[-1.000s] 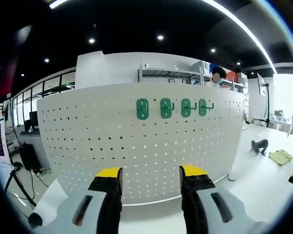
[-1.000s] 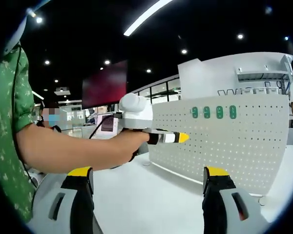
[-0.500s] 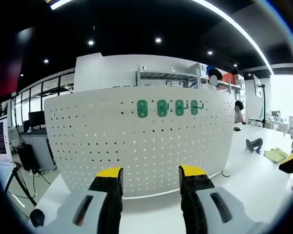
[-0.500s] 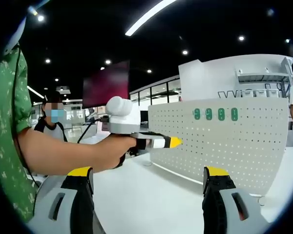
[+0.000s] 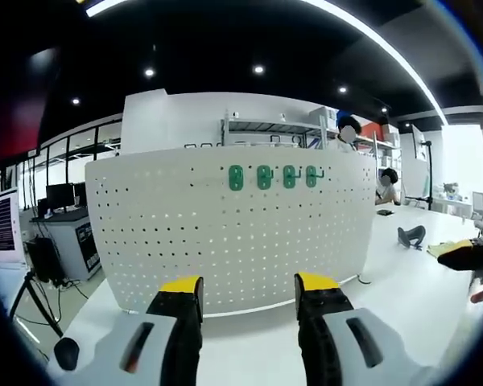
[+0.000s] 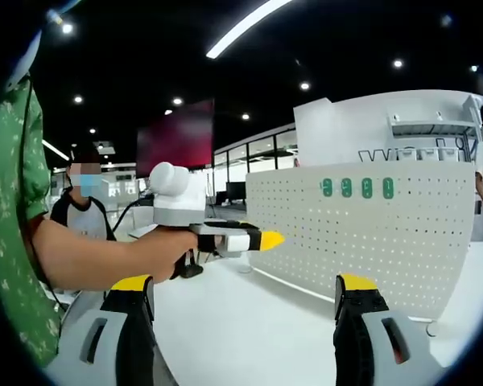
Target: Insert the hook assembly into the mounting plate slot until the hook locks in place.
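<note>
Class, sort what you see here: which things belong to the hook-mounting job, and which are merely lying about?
Job:
pegboard
green hook assemblies
left gripper
right gripper

Lying about:
dark object
yellow-green cloth
tripod
shelf rack

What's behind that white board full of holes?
Above the pegboard rise a white wall and a metal shelf rack; a person's head shows over its top edge. Whatever stands lower behind it is hidden by the board.

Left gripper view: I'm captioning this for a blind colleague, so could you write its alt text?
A white pegboard stands upright on a white table, with four green hook plates in a row near its top edge. The left claw is open and empty in the foreground, apart from the board.
</note>
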`<state>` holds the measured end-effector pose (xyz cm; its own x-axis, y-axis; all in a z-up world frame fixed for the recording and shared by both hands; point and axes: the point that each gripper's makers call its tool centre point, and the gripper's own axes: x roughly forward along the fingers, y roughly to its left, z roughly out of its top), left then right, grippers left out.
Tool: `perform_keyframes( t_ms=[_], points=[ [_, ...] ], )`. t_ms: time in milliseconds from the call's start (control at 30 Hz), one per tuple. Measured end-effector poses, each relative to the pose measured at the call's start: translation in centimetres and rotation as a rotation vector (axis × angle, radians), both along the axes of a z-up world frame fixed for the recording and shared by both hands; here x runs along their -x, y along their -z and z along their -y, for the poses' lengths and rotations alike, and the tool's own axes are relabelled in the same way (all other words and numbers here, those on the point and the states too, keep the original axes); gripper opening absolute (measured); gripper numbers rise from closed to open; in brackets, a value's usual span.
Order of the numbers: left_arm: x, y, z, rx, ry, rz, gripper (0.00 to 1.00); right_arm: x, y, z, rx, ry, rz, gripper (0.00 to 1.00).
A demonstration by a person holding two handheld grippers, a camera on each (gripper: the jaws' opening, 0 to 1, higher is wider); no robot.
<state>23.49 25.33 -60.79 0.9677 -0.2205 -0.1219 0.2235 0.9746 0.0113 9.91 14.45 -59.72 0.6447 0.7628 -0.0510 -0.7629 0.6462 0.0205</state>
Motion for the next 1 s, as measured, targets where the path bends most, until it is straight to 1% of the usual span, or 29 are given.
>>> perform_keyframes(
  t_ms=[167,633,767,1000],
  points=[
    [1.1,0.0,-0.4,-0.002,0.003,0.001,0.47,0.2,0.1,-0.1,0.004,0.002,-0.001,0.95],
    [5.6,-0.1,-1.5,-0.013,0.034,0.011,0.46,0.9,0.6,-0.1,0.005,0.027,-0.011,0.95],
    [7.0,0.0,-1.4,-0.014,0.053,0.009,0.46,1.3,0.8,-0.1,0.005,0.036,-0.015,0.95],
    [8.7,0.5,-1.3,-0.018,0.077,0.008,0.46,1.5,1.4,0.0,0.004,0.058,-0.022,0.95]
  ],
)
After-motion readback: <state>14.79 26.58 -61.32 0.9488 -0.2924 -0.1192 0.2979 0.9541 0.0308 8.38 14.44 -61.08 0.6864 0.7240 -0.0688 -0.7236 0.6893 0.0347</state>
